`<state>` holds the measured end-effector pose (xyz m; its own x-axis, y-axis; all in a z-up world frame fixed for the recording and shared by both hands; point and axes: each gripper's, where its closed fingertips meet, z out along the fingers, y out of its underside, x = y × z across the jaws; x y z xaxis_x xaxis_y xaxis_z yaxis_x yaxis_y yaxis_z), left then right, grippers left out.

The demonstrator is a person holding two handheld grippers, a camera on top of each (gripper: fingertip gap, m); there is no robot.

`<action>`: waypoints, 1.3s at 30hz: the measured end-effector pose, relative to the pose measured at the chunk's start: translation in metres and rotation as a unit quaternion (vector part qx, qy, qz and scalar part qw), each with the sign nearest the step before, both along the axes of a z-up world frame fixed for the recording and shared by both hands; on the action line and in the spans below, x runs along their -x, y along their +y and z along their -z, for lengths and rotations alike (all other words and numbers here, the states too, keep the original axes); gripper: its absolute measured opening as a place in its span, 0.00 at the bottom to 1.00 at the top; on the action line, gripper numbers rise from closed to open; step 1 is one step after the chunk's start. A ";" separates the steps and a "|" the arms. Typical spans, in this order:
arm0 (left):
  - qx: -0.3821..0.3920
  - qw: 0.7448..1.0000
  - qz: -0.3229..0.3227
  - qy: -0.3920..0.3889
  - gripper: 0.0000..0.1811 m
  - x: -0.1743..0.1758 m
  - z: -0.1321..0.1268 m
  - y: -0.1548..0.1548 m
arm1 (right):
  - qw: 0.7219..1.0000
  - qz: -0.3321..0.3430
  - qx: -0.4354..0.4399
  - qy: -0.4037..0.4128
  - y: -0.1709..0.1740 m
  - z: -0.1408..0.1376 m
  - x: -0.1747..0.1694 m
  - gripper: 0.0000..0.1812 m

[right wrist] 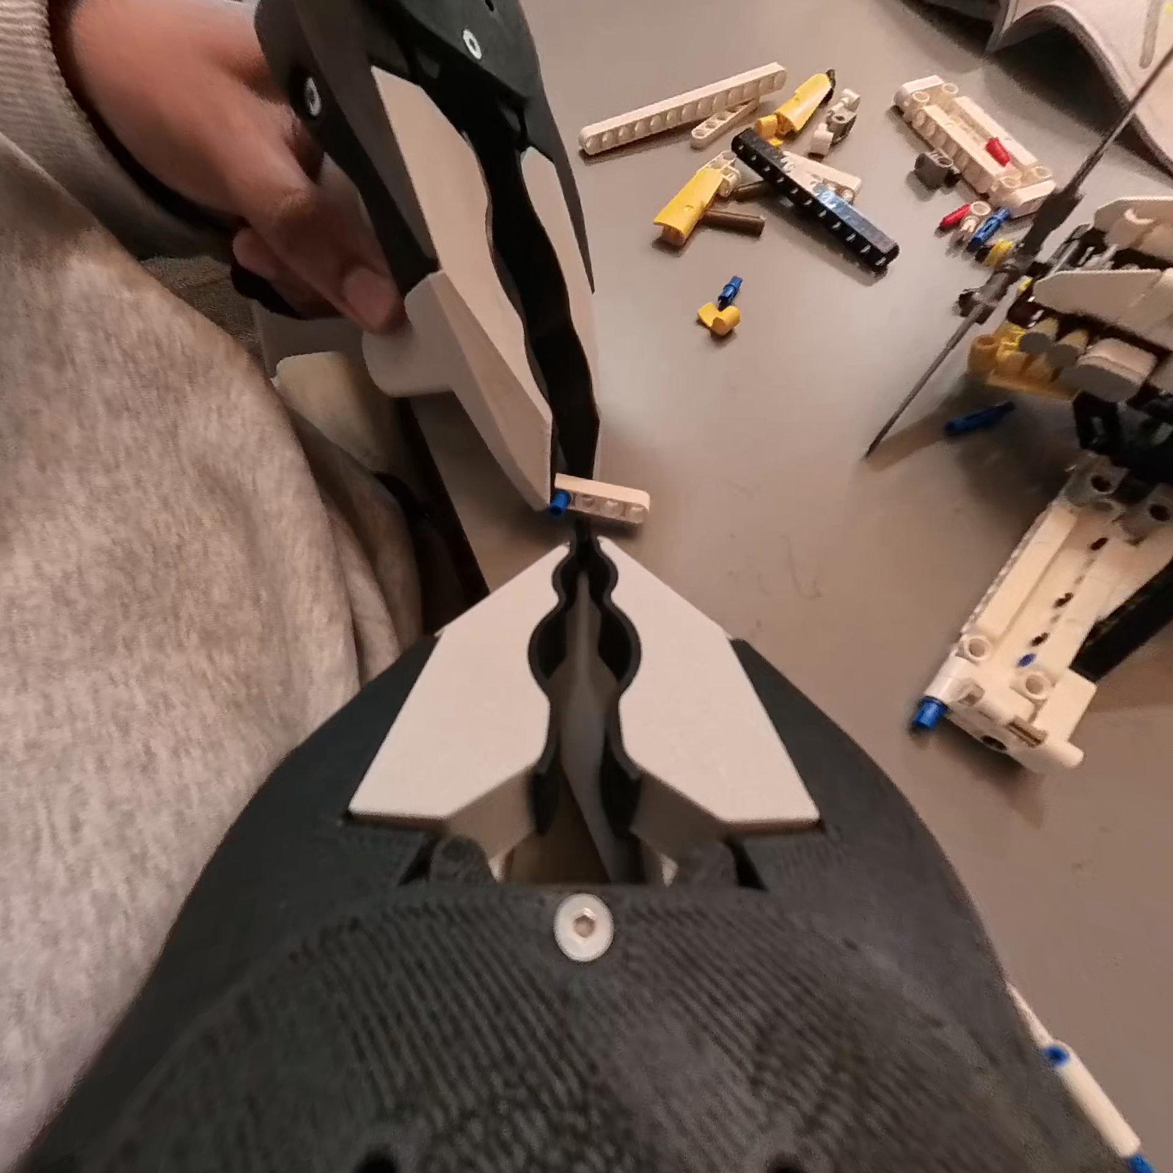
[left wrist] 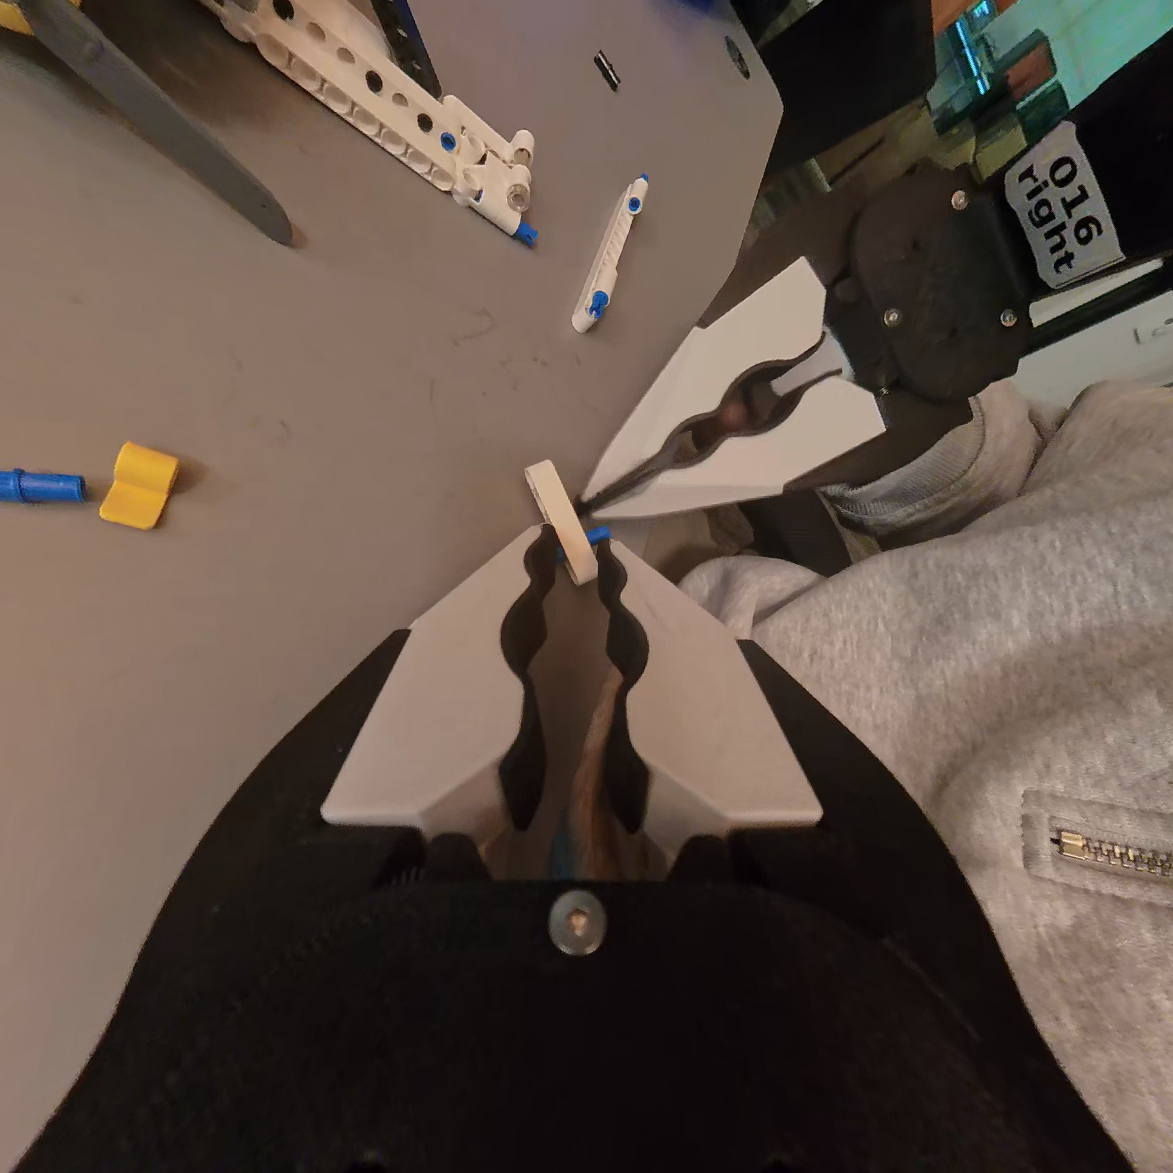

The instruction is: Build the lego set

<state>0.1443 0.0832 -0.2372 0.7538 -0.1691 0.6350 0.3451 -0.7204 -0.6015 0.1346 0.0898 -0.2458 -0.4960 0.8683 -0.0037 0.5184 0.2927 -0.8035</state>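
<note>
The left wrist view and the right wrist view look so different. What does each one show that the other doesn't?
Only the left wrist view shows the black pin far across the table. Only the right shows the hand on the left gripper, the black beam and the open booklet. Both show the short white beam with its blue pin, held between both grippers over the grey table.

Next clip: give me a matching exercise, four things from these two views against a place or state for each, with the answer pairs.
Things
1. small white beam
2. right gripper
3. yellow piece
4. black beam

Places or states
A. lies among the loose parts far across the table
B. tips closed together, against the beam's side
C. held between the left gripper's fingers, a blue pin through it
D. lies on the table beside a blue pin

Pairs: 1-C, 2-B, 3-D, 4-A
</note>
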 end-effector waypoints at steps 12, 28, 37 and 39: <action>-0.005 1.000 -0.003 0.001 0.06 0.001 -0.001 0.001 | 1.000 -0.005 0.025 0.004 0.001 -0.006 -0.013 0.08; -0.014 1.000 -0.025 0.013 0.06 0.007 -0.001 -0.002 | 0.993 -0.110 -0.017 -0.036 -0.009 0.001 -0.013 0.02; -0.013 1.000 -0.020 0.015 0.06 0.007 -0.001 -0.002 | 0.999 -0.050 0.015 -0.002 -0.004 -0.010 -0.009 0.01; -0.013 1.000 -0.019 0.016 0.06 0.007 -0.001 -0.002 | 0.998 -0.036 0.056 -0.016 -0.005 -0.011 -0.009 0.01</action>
